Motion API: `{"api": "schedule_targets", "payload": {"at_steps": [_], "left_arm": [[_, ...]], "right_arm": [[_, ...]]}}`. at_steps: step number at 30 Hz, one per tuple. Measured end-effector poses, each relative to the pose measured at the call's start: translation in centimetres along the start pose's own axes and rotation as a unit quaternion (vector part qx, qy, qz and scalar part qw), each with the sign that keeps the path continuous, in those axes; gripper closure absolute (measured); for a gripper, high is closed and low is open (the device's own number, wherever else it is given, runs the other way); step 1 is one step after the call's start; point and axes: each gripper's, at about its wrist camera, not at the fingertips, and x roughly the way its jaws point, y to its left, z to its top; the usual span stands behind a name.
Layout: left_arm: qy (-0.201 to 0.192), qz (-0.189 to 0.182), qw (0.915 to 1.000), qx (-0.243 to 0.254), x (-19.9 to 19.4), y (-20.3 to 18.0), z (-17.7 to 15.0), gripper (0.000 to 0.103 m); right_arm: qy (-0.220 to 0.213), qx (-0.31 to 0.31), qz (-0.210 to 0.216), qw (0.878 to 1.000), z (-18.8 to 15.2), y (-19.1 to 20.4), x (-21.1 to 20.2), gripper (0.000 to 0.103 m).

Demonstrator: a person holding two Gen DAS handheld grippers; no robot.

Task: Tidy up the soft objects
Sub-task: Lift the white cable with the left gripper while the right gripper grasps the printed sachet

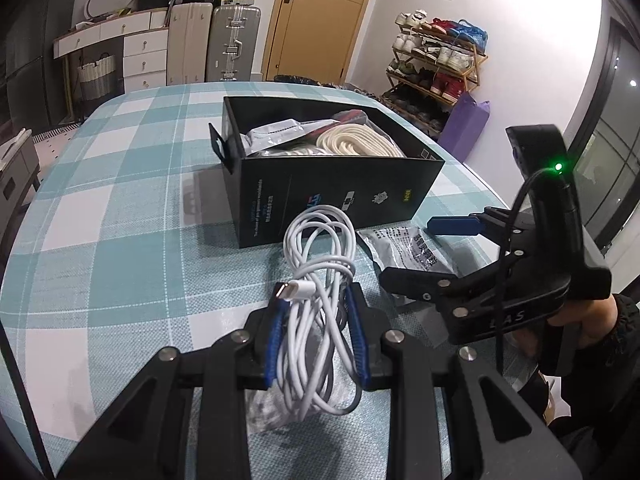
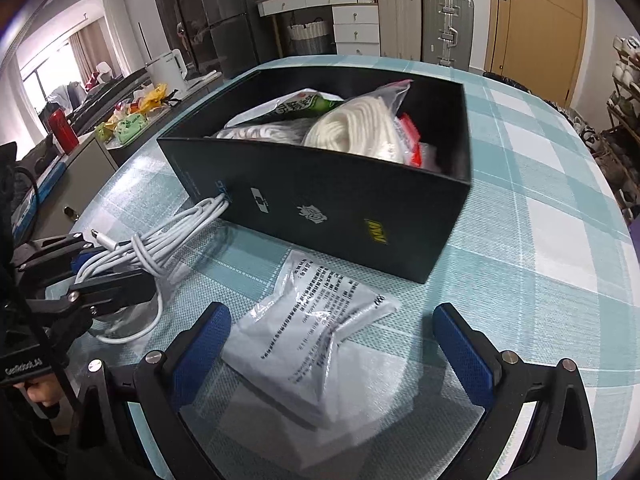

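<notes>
My left gripper (image 1: pixel 316 336) is shut on a coiled white charging cable (image 1: pixel 320 264), its far loops reaching the black box (image 1: pixel 340 196); the cable also shows in the right wrist view (image 2: pixel 160 248). The box holds a bagged coil of white rope (image 1: pixel 356 142) and other soft packets. My right gripper (image 2: pixel 332 344) is open, its blue pads either side of a flat silver-white packet (image 2: pixel 320 328) lying on the table in front of the box (image 2: pixel 340 208). The right gripper (image 1: pixel 452 226) and packet (image 1: pixel 416 250) also show in the left wrist view.
The table has a teal-and-white checked cloth (image 1: pixel 120 200). Beyond it stand suitcases (image 1: pixel 232 44), white drawers (image 1: pixel 144 56), a wooden door (image 1: pixel 320 16) and a shoe rack (image 1: pixel 436 64). A counter with a kettle (image 2: pixel 168 68) and snacks lies to the left.
</notes>
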Motion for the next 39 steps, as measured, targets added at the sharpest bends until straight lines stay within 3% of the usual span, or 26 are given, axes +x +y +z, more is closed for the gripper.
{"api": "schedule_targets", "payload": {"at_steps": [14,22,29,39], "left_arm": [[-0.019,0.002,0.9998,-0.002,-0.6,0.0,0.1,0.076],[-0.033,0.002,0.9995,0.0,-1.3,-0.3,0.2,0.076],[-0.04,0.001,0.9992,-0.001,-1.6,-0.3,0.3,0.076],[-0.05,0.003,0.9987,0.003,-2.0,-0.5,0.6,0.076]], "right_arm": [[0.016,-0.001,-0.041,0.999,0.0,-1.5,-0.1,0.001],[0.01,-0.004,-0.031,0.999,0.4,-0.5,0.2,0.002],[-0.001,-0.026,-0.031,0.999,-0.3,0.2,-0.5,0.041],[-0.011,-0.033,-0.008,0.999,-1.4,-0.2,-1.7,0.066]]}}
